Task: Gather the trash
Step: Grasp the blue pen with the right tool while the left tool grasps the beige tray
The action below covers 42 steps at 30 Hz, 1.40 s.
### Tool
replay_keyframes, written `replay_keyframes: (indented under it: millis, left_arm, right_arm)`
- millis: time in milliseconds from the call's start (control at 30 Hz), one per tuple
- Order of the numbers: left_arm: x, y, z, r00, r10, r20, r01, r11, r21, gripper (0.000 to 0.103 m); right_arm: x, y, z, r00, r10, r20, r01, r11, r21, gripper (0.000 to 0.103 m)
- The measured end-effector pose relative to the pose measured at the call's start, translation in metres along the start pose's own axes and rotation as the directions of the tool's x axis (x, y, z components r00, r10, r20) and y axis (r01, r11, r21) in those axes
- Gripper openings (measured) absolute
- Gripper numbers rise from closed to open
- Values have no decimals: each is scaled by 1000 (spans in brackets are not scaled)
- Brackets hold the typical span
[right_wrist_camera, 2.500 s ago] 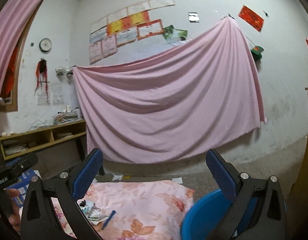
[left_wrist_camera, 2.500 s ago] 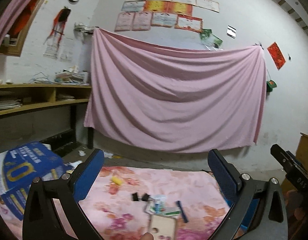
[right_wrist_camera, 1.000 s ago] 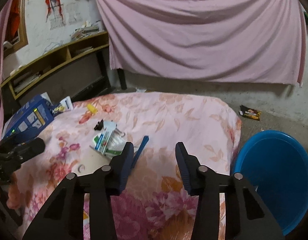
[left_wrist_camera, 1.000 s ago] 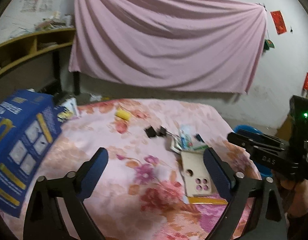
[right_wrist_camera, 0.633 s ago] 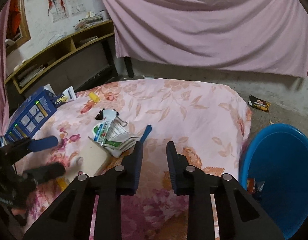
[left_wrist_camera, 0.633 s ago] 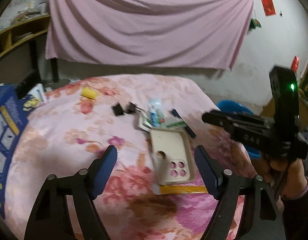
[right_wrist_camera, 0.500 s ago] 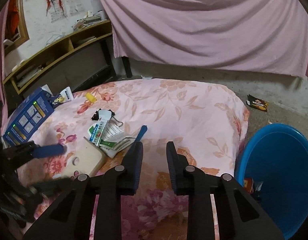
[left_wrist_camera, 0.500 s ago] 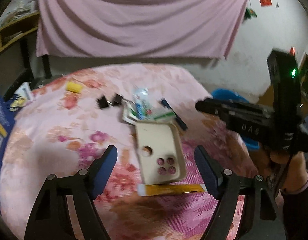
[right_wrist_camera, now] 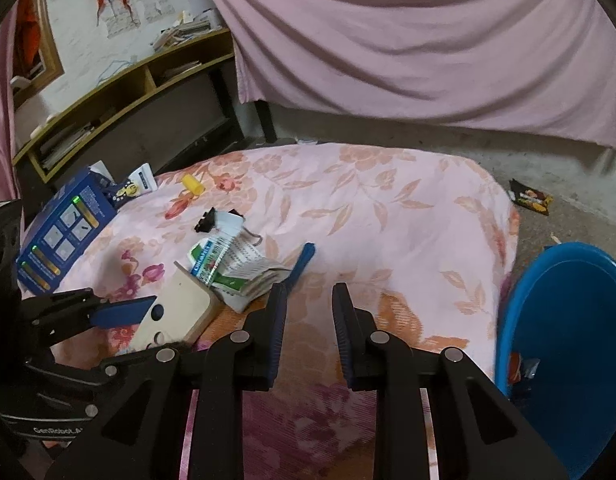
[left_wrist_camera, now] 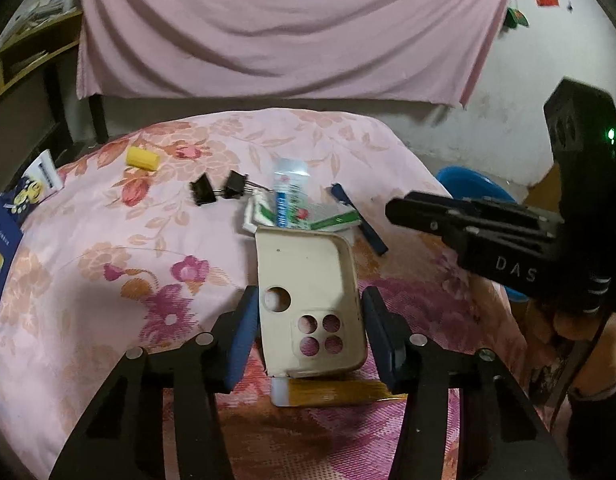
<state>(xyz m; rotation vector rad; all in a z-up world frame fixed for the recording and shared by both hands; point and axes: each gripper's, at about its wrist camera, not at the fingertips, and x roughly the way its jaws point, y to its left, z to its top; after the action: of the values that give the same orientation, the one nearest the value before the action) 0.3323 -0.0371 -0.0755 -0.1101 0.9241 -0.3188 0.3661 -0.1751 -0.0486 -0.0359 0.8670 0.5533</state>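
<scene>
A beige phone case lies on the floral cloth, and my left gripper is shut on its near end, one blue pad against each long edge. The right wrist view shows the case tilted up in that left gripper. An orange strip pokes out under the case. Behind it lie a toothpaste tube with paper wrappers, a blue stick and two black binder clips. My right gripper hovers near the cloth's front, narrowly open and holding nothing.
A blue basin stands on the floor right of the table with some wrappers in it. A blue box and a small yellow piece sit at the left. A snack wrapper lies on the floor. Shelves line the left wall.
My left gripper has come down and narrowed from wide open until its pads meet the phone case. The right gripper narrowed earlier and has barely moved since.
</scene>
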Motion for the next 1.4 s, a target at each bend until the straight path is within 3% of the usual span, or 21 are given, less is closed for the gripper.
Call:
replay_keyframes:
  millis: [200,333,467,533,767,933,1067,1200,1300,1333,1400]
  left_arm:
    - [-17,31,-2,998,12,56,-5,993,-115,45]
    - [-22,40,-2,998,0,61,9,988,-153,45]
    - [-25,34,-2,998,5,70,6,989,-147,45]
    - [-27,31,-3,997,6,80,6,989,-150,45]
    - [-46,33,-11,987,19,162,7,988,-155,45]
    - [-63,28,-15,969,42,244,-5,989,-150,45]
    - [-80,20,-19,941,63,332,-21,992,-128,45]
    - [-100,4,-22,891,89,446,-55,995,-89,45]
    - [-117,-14,-21,838,88,539,-73,996,-50,45]
    - [-122,-20,-20,821,87,564,-80,996,-37,45]
    - [-129,-30,-15,796,78,600,-88,996,-13,45]
  right_arm:
    - [27,10,2,994,38,-106,-38,999,-1,22]
    - [34,13,5,993,11,-119,-12,1000,-6,21]
    - [34,14,3,993,9,-115,-10,1000,-13,7]
    - [32,14,3,994,9,-110,-11,1000,-16,5]
    - [16,21,1,999,-32,-29,31,999,-37,4]
    - [-13,33,-4,989,-71,126,82,993,-81,4]
    - [-40,42,-10,956,-82,282,118,987,-112,4]
    - [-66,42,-16,901,-73,427,130,986,-107,4]
    - [-86,38,-22,848,-88,523,157,983,-90,4]
    - [-96,36,-25,820,-98,564,171,982,-79,4]
    - [-110,31,-27,780,-118,615,194,979,-59,4]
